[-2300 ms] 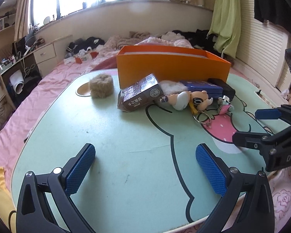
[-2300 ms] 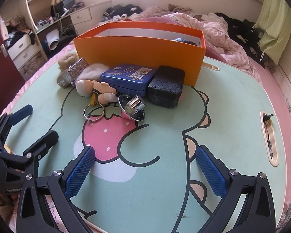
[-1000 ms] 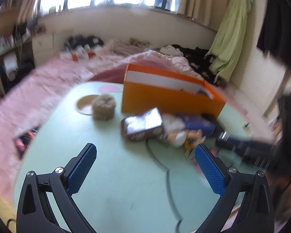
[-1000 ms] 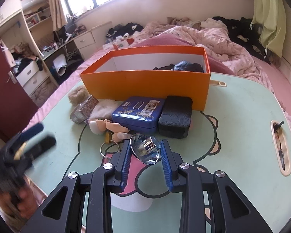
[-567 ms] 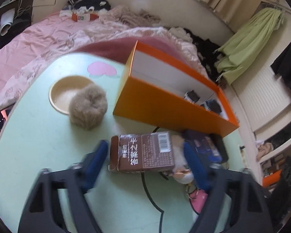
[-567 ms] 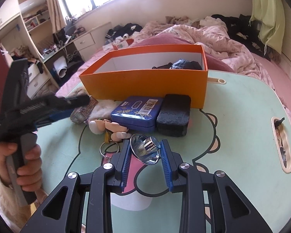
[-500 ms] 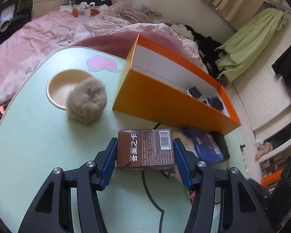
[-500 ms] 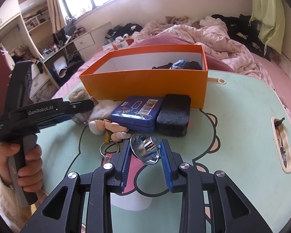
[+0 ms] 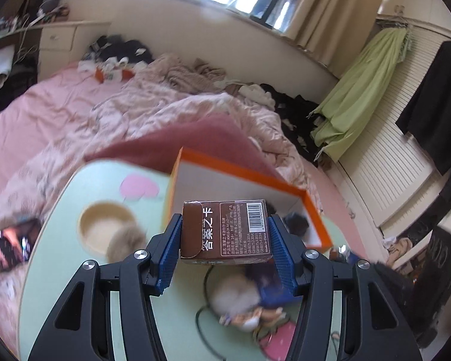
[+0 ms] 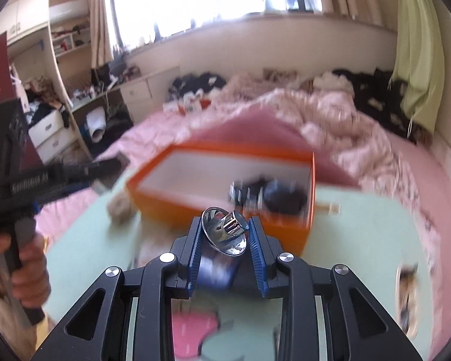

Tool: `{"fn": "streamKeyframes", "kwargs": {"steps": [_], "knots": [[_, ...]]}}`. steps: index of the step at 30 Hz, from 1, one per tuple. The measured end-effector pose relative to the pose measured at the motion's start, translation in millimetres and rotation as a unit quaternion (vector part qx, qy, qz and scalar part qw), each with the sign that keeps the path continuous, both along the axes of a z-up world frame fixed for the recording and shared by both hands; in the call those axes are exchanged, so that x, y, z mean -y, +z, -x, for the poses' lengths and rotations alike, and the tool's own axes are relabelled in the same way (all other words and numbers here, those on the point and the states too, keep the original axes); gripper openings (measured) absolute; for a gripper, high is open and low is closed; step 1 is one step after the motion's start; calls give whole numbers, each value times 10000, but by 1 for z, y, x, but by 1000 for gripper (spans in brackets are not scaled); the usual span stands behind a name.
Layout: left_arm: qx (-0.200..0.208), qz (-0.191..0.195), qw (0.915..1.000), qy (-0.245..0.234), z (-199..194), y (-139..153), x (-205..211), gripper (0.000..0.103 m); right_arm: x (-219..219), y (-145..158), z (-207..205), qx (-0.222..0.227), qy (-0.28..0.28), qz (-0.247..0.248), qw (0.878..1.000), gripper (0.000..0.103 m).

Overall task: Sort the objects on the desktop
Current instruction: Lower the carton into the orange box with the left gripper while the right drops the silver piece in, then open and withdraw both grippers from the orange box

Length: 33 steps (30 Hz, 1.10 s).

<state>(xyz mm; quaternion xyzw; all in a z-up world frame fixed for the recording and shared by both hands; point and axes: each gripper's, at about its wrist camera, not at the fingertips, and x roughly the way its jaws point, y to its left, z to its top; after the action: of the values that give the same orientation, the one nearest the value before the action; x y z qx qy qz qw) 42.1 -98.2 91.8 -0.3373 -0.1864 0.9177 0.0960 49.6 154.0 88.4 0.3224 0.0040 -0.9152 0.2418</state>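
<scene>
brown card box (image 9: 224, 230) is clamped flat between the blue pads of the left gripper (image 9: 224, 240), raised clear of the worktop (image 9: 60, 285), in front of the orange box (image 9: 240, 180), presumably so it can be dropped inside. shiny metal spinning top (image 10: 227, 231) is pinched at its rim by the right gripper (image 10: 225, 240), jaws narrow, also lifted toward the orange box. some dark items are already seen in the box. fluffy ball (image 9: 126, 242), blue tin (image 9: 273, 291) and plush keychain are left on the worktop, blurred.
</scene>
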Motion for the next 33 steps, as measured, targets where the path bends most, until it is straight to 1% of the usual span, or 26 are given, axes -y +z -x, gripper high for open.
{"fn": "streamKeyframes", "kwargs": {"steps": [2, 3, 5, 7, 8, 9, 11, 13, 16, 18, 20, 21, 22, 23, 25, 26, 28, 30, 31, 32, 33], "knots": [[72, 148, 9999, -14, 17, 1, -8, 57, 6, 6, 20, -49, -41, 130, 9999, 29], [141, 164, 9998, -31, 25, -1, -11, 57, 8, 6, 29, -5, -47, 144, 9999, 29], [343, 78, 9993, -120, 40, -10, -14, 58, 13, 1, 47, 165, -77, 194, 9996, 30], [559, 7, 9984, -82, 47, -19, -14, 61, 18, -5, 60, 408, -47, 200, 9990, 35], [582, -36, 9983, -45, 46, -22, -14, 62, 18, -7, 63, 485, -86, 206, 9986, 40], [554, -87, 9984, -11, 43, -24, -12, 62, 16, -7, 63, 506, -116, 282, 9983, 43], [429, -175, 9989, 56, 34, -26, -8, 72, 8, -4, 57, 433, -136, 444, 9980, 54], [251, -250, 9994, 43, 23, -25, -6, 73, 4, -2, 50, 369, -160, 445, 9982, 55], [111, -202, 9997, 40, 3, -18, -8, 74, -1, -3, 35, 385, -89, 395, 9984, 55], [3, 62, 10000, -3, -14, -13, -15, 76, -5, -5, 20, 427, -9, 352, 9985, 55], [-31, 519, 9986, -5, -33, -11, -26, 83, -6, -9, 3, 451, 54, 225, 9987, 56], [14, 697, 9976, -6, -41, -12, -30, 83, -7, -12, -7, 459, 70, 113, 9989, 58], [90, 765, 9970, -32, -47, -16, -33, 83, -6, -18, -16, 480, 75, -44, 9988, 61], [271, 731, 9969, -126, -54, -23, -35, 83, -6, -24, -23, 503, 70, -210, 9985, 62], [614, 596, 9959, -309, -61, -38, -37, 83, -6, -37, -33, 586, 66, -489, 9971, 62], [789, 639, 9943, -334, -64, -46, -38, 83, -6, -44, -37, 686, 69, -578, 9959, 62], [1008, 1031, 9891, -285, -70, -59, -46, 83, -8, -56, -40, 962, 108, -630, 9933, 62], [1200, 1570, 9799, -276, -71, -69, -55, 83, -6, -66, -43, 1176, 120, -699, 9905, 62], [1301, 1672, 9768, -328, -71, -72, -59, 84, -5, -69, -44, 1212, 120, -746, 9897, 62], [1283, 1844, 9738, -345, -71, -73, -63, 84, -4, -72, -44, 1233, 95, -804, 9891, 63], [1299, 1899, 9726, -335, -71, -74, -65, 84, -4, -74, -43, 1239, 38, -865, 9885, 63]]}}
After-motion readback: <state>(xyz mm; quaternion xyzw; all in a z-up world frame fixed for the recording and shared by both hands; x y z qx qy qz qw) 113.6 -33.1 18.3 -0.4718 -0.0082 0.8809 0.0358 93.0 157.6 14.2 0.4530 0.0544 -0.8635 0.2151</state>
